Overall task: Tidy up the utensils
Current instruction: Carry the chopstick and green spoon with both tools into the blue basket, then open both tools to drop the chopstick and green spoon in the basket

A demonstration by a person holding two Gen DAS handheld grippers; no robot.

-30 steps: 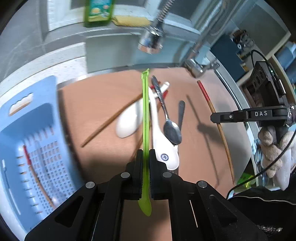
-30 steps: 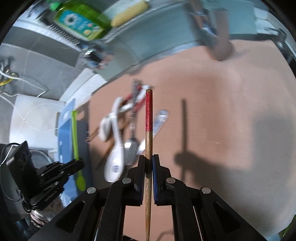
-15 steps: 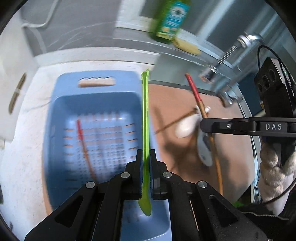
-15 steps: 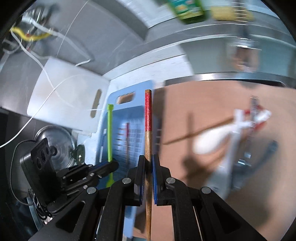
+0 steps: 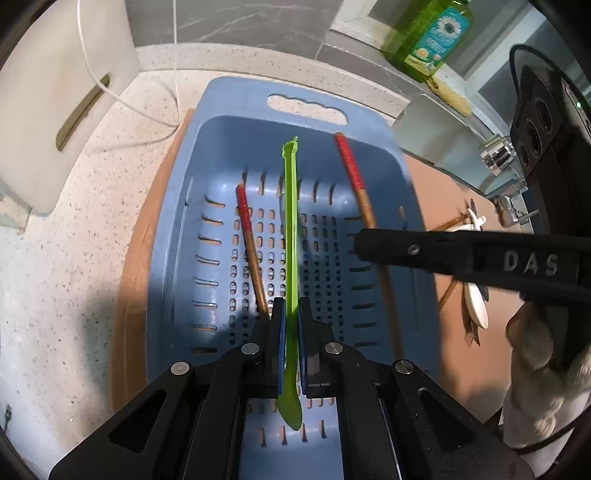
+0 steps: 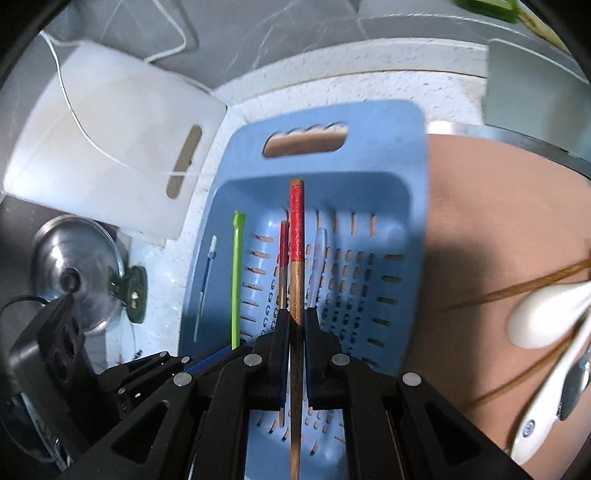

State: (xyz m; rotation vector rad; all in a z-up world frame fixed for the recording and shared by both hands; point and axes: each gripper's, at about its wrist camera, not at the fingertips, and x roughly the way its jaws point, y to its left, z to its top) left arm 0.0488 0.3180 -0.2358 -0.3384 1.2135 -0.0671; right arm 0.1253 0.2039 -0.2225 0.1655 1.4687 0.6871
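In the left wrist view my left gripper (image 5: 290, 306) is shut on a thin green plastic utensil (image 5: 290, 229), held above the blue slotted basket (image 5: 173, 221). One red-tipped chopstick (image 5: 249, 236) lies on the basket floor. My right gripper (image 5: 369, 247) reaches in from the right. In the right wrist view that right gripper (image 6: 295, 317) is shut on a second red-tipped wooden chopstick (image 6: 296, 236), also over the basket (image 6: 406, 155). The green utensil (image 6: 236, 280) and left gripper (image 6: 229, 350) show at lower left.
A white cutting board (image 6: 110, 147) and a metal pot lid (image 6: 74, 273) sit left of the basket. On the brown mat (image 6: 480, 206) to the right lie white ceramic spoons (image 6: 546, 314), brown chopsticks (image 6: 517, 291) and a metal spoon (image 6: 576, 376). A green soap bottle (image 5: 432, 33) stands behind.
Both grippers have swung left from over the brown mat to over the blue basket, each still carrying its utensil. The pile of spoons now lies off to the right.
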